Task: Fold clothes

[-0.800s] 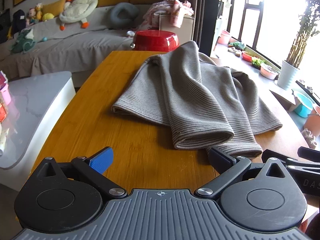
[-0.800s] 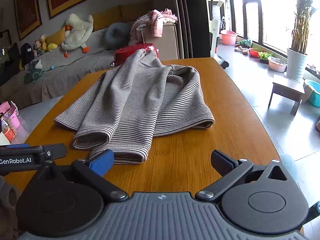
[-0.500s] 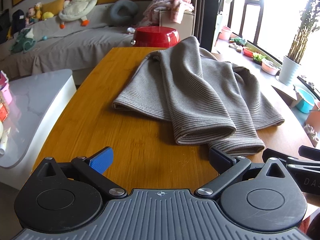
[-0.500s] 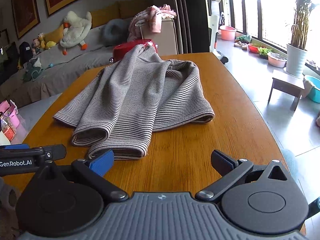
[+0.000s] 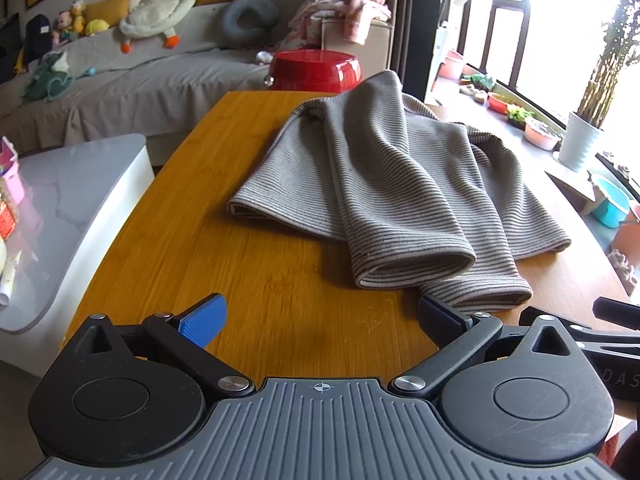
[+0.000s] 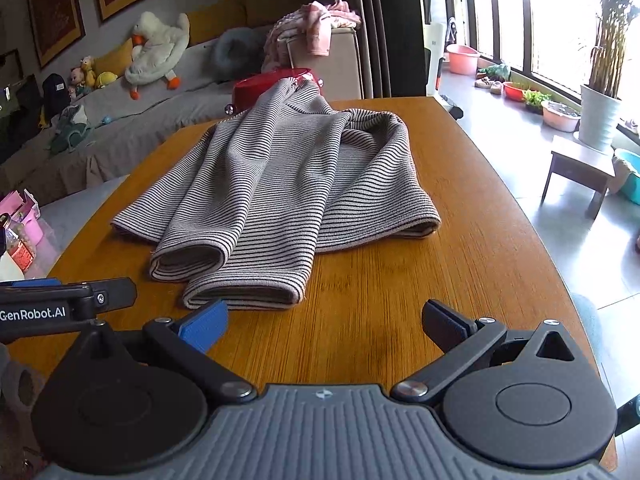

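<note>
Striped sweater (image 6: 280, 184), sleeves folded inward

A sweater (image 5: 400, 184) lies on the table (image 5: 256, 264), both sleeves folded toward its near edge. Behind the table's far end stands a bowl (image 5: 316, 70); beyond that, a sofa (image 5: 132, 80) carries a plush duck (image 5: 160, 4).

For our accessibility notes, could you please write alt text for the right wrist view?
A striped grey sweater lies partly folded on a wooden table, both sleeve cuffs pointing toward the camera. The open right gripper hovers empty just short of the cuffs, with the left gripper at the left edge.
</note>
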A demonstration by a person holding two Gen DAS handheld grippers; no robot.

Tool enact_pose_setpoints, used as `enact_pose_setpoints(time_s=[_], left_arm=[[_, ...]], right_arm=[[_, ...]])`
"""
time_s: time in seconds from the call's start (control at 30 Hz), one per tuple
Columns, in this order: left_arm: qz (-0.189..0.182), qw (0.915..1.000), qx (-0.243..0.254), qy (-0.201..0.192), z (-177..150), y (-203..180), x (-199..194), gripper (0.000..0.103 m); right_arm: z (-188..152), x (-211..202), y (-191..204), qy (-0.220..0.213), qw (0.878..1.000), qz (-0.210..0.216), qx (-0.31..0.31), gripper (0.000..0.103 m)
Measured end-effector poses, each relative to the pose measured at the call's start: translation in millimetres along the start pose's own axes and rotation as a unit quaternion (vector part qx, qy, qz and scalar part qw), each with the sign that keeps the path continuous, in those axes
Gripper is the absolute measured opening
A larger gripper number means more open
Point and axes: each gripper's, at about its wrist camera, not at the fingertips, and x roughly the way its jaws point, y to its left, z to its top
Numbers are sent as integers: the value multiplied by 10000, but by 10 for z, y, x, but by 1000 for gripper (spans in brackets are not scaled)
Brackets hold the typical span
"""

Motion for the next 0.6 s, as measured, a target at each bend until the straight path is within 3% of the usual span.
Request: enact_pose_setpoints(time_s=[0.6], left_arm=[[-7, 9999, 108, -14, 3, -26, -25, 103]], right_arm=[[47, -14, -3, -76, 9999, -98, -37, 103]])
